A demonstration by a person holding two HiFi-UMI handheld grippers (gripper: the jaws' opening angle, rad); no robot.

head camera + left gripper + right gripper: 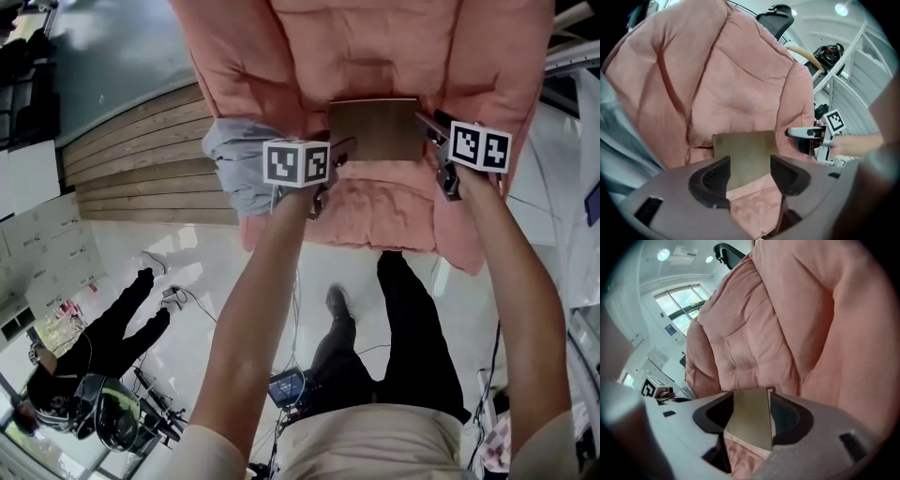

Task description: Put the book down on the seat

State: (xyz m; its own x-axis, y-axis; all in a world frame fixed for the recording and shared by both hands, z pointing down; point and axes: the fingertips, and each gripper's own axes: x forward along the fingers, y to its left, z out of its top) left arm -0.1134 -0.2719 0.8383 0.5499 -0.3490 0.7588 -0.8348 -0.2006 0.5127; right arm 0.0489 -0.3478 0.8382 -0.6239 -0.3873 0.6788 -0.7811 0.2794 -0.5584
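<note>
A brown book (375, 129) lies flat on the pink padded seat (375, 211) of a cushioned chair, close to the backrest. My left gripper (333, 169) hovers at the book's left edge. In the left gripper view its jaws (749, 161) stand wide apart, and the book (743, 154) shows through the gap, untouched. My right gripper (438, 153) is at the book's right edge and open. In the left gripper view that right gripper (799, 138) stays just clear of the book's corner. The right gripper view frames the book (750, 416) between its spread jaws (751, 399).
A grey cloth (239, 159) hangs at the chair's left side. Wooden steps (141, 150) lie further left. A person in black (103, 337) is on the white floor, with cables and gear nearby. A black office chair (776, 18) stands behind the pink backrest (717, 70).
</note>
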